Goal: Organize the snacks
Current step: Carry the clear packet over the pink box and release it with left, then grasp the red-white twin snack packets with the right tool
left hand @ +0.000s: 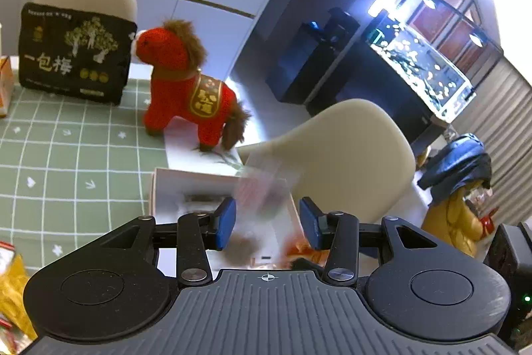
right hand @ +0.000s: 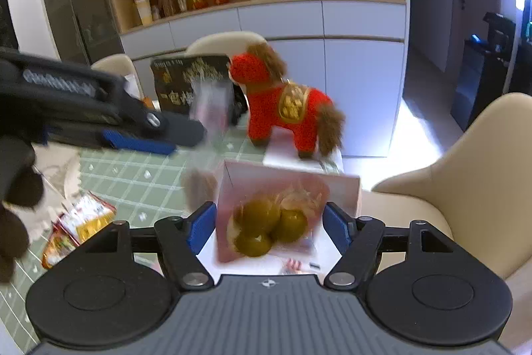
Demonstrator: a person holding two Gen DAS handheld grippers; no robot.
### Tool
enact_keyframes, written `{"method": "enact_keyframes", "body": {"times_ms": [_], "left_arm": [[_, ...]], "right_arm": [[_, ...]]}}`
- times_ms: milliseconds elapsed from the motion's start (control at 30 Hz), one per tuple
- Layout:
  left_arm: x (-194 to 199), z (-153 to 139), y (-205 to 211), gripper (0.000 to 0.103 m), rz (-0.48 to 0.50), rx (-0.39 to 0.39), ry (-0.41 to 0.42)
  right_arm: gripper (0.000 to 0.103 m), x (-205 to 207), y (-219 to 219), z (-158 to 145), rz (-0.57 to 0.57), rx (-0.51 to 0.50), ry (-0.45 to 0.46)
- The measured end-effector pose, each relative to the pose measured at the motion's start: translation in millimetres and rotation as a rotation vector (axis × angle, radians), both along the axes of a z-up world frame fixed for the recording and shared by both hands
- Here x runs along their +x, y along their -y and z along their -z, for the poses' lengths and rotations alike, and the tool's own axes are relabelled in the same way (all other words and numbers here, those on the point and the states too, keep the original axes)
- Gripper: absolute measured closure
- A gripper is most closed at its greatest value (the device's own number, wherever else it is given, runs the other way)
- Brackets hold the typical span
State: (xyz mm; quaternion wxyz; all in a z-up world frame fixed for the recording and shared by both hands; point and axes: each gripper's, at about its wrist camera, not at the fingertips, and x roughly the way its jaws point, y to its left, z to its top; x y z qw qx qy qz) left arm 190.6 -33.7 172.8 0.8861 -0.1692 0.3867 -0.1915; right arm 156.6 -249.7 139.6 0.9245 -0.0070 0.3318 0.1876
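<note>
My left gripper (left hand: 268, 223) stands open over a white box (left hand: 173, 188) at the table's right edge. A blurred clear snack packet (left hand: 262, 192) hangs loose between its blue pads (left hand: 226, 223), touching neither. In the right wrist view the same packet (right hand: 211, 108) streaks downward just past the left gripper's fingers (right hand: 186, 130). My right gripper (right hand: 269, 227) is open above the box (right hand: 206, 255). A pink packet of green plums (right hand: 269, 222) sits blurred between its pads (right hand: 202, 225), with no visible squeeze on it.
A red plush horse (left hand: 186, 82) and a black snack bag (left hand: 73, 55) stand at the back of the green checked tablecloth (left hand: 66, 155). Loose snack packets (right hand: 79, 222) lie front left. A cream chair (right hand: 449, 182) is to the right. A dark gloved hand (right hand: 13, 205) holds the left gripper.
</note>
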Motion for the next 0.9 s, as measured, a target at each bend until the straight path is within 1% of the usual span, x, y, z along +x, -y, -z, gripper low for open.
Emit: {"method": "enact_keyframes", "body": {"times_ms": [33, 67, 167, 267, 367, 467, 500, 567, 633, 733, 800, 833, 900], "left_arm": [[0.2, 2.3, -3.1, 0.056, 0.003, 0.011, 0.001], [-0.7, 5.4, -4.9, 0.056, 0.001, 0.026, -0.005], [-2.6, 22.4, -16.3, 0.056, -0.035, 0.049, -0.046], [-17.2, 41.8, -32.2, 0.056, -0.061, 0.076, -0.083], [-33.2, 67.6, -47.5, 0.056, -0.095, 0.158, -0.124], [-47.5, 90.4, -60.3, 0.056, -0.118, 0.246, -0.157], [-52.5, 96.1, -65.7, 0.056, -0.133, 0.274, -0.169], [-65.3, 101.6, -78.3, 0.056, -0.173, 0.304, -0.175], [-78.4, 105.5, -93.2, 0.056, -0.217, 0.312, -0.173], [-96.8, 106.2, -113.6, 0.056, -0.297, 0.339, -0.159], [-106.8, 103.9, -130.7, 0.056, -0.358, 0.350, -0.149], [-112.3, 102.1, -143.3, 0.056, -0.403, 0.346, -0.145], [-121.8, 99.9, -166.4, 0.057, -0.491, 0.329, -0.142]], "right_arm": [[0.024, -3.2, 2.3, 4.7, 0.003, -0.012, -0.001], [0.022, -5.1, 4.1, 10.7, 0.010, -0.021, -0.012], [0.022, -9.7, 6.2, 30.6, 0.045, -0.032, -0.080], [0.022, -24.6, 8.2, 41.8, 0.060, -0.015, -0.120], [0.022, -42.0, 4.5, 55.6, 0.050, -0.007, -0.153], [0.022, -55.1, -8.0, 62.5, 0.027, -0.036, -0.165], [0.022, -60.0, -14.0, 64.0, 0.003, -0.036, -0.173], [0.022, -67.7, -27.7, 67.0, -0.051, -0.042, -0.190], [0.022, -73.0, -46.5, 72.9, -0.100, -0.074, -0.198], [0.022, -71.6, -75.8, 87.0, -0.149, -0.111, -0.230], [0.022, -66.0, -90.3, 96.3, -0.165, -0.107, -0.273], [0.022, -64.4, -95.3, 98.8, -0.170, -0.097, -0.293], [0.027, -60.4, -104.2, 102.3, -0.171, -0.064, -0.324]]}}
